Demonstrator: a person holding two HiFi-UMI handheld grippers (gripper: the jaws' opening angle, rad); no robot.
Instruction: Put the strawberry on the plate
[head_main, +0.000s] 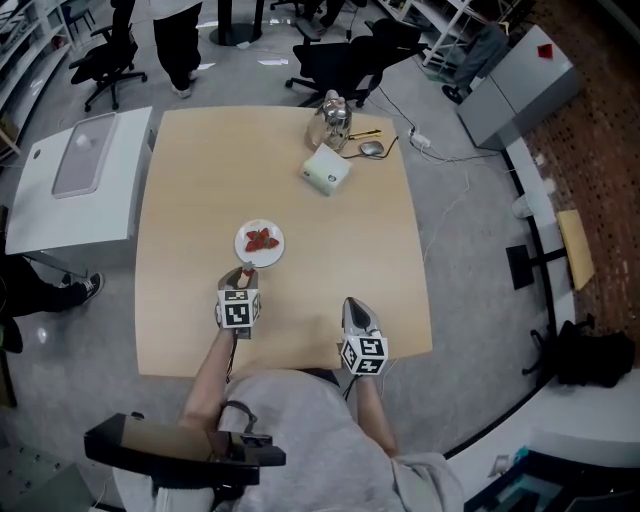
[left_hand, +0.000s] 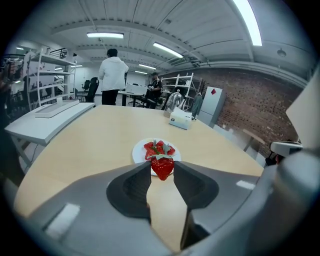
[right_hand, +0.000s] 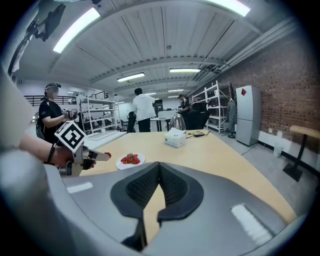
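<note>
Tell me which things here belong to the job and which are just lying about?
Job: strawberry, clamped in the left gripper; plate, holding other strawberries.
Lying about: white box, kettle, computer mouse; shut right gripper idle.

One surface (head_main: 190, 190), one plate (head_main: 276, 253), one box (head_main: 326, 170), one kettle (head_main: 333, 118), one mouse (head_main: 371, 148). One left hand-held gripper (head_main: 245, 272), one right hand-held gripper (head_main: 353, 304). One strawberry (left_hand: 162, 167) apart; roughly three strawberries (left_hand: 159, 148) clustered.

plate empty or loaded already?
Loaded: the white plate already holds several strawberries; the left gripper holds another strawberry by its near edge.
</note>
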